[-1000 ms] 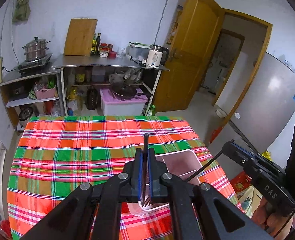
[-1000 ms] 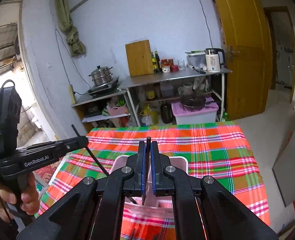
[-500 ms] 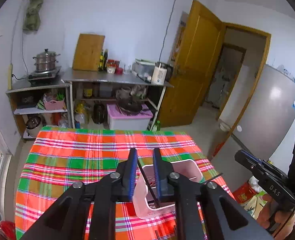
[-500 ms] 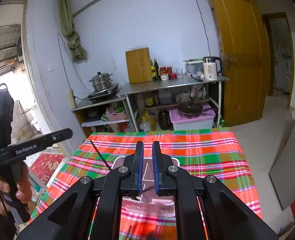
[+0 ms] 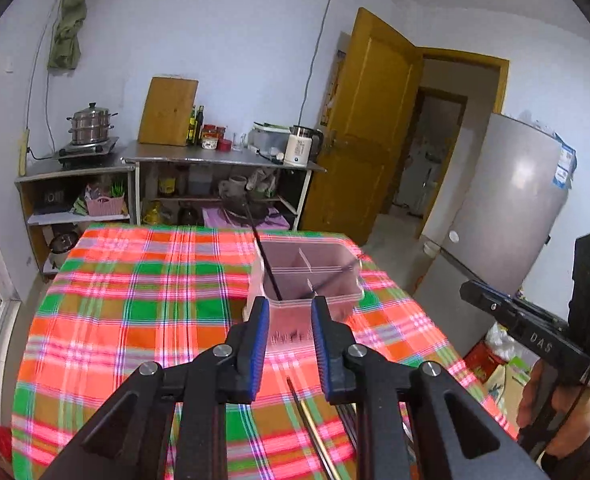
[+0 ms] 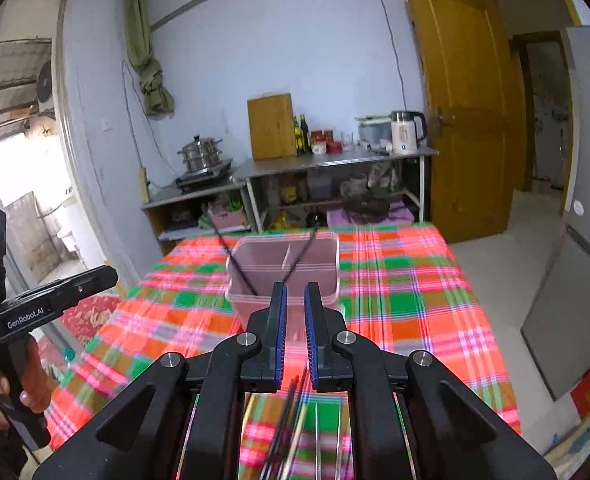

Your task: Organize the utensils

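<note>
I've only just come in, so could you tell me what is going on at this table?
A person holds a gripper in each hand, sorting utensils into a pink bin on the plaid tablecloth. Two dark chopsticks lean inside it. The left gripper is opening and the right gripper stands slightly apart, both empty. More utensils lie nearer.

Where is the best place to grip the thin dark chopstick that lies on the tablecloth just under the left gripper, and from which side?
Probably at the mid-shaft of the dark chopstick, coming from above. It lies flat on the tablecloth, running nearly along the left gripper's pointing line, so its opening jaws, empty now, could straddle it across its thin width. Its near end is hidden.
</note>
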`<action>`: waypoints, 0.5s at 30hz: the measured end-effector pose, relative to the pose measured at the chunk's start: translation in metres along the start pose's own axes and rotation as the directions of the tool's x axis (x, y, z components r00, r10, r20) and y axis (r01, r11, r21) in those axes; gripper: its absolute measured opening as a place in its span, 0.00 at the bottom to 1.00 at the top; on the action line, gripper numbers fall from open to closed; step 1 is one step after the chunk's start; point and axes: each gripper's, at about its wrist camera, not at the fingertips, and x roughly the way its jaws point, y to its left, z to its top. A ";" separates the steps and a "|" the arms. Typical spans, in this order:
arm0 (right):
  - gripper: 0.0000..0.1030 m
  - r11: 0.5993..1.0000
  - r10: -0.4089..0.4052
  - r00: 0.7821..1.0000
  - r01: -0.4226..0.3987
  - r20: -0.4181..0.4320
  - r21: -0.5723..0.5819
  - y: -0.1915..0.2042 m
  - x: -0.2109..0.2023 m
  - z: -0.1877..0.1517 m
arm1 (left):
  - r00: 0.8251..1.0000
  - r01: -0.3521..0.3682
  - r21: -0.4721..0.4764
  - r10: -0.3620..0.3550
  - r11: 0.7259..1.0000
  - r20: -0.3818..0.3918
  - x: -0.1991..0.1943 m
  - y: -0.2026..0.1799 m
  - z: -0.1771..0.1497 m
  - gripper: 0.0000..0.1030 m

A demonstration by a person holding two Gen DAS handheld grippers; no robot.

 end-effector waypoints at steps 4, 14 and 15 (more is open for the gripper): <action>0.09 1.000 -0.013 1.000 0.014 -0.015 0.028 -0.005 -0.015 -0.028 | 1.000 -0.001 -0.023 0.001 1.000 -0.014 -0.010 0.000 -0.032 0.21; 0.09 1.000 -0.027 0.998 0.028 -0.053 0.013 0.006 -0.036 -0.083 | 0.998 -0.051 -0.052 0.049 0.997 -0.042 -0.028 0.003 -0.093 0.21; 0.09 0.999 -0.032 0.998 0.032 -0.059 0.009 0.007 -0.036 -0.086 | 0.998 -0.051 -0.055 0.048 0.997 -0.049 -0.027 0.004 -0.096 0.20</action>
